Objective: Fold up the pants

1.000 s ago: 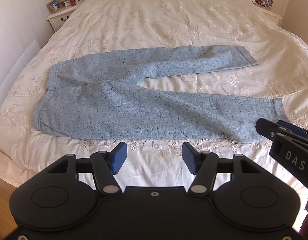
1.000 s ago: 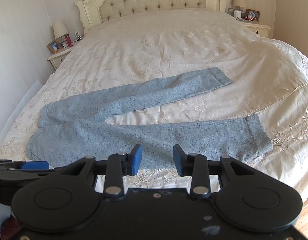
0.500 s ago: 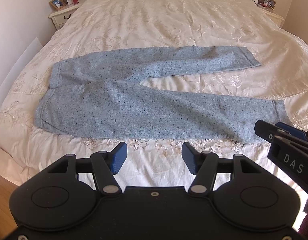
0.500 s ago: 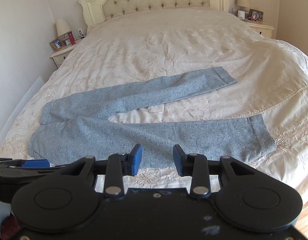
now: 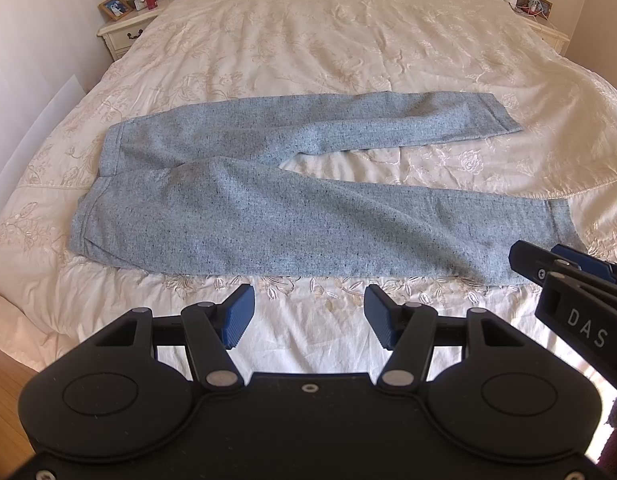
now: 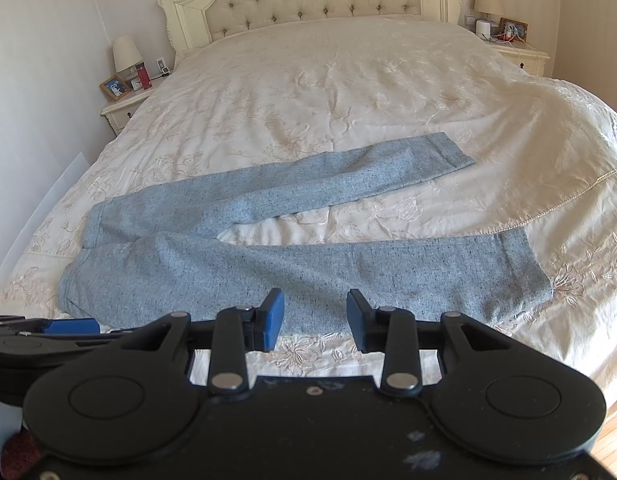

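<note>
Pants [image 5: 292,204] spread flat on bed [image 5: 348,40], just ahead of both tools, waist off to the left, legs splayed apart to the right. Left tool [image 5: 308,316] wide, holding nothing; right tool [image 6: 314,320] likewise wide and empty, near leg just beyond its pads. No real change over the last second (slight drift in view only, cloth undisturbed). No fold begun. Likely first step: taking one leg by hem and waist and laying it over the other.

Black plastic left gripper [image 5: 308,316], ribbed blue pads, silver pivot screws, white "DAS" lettering.
</note>
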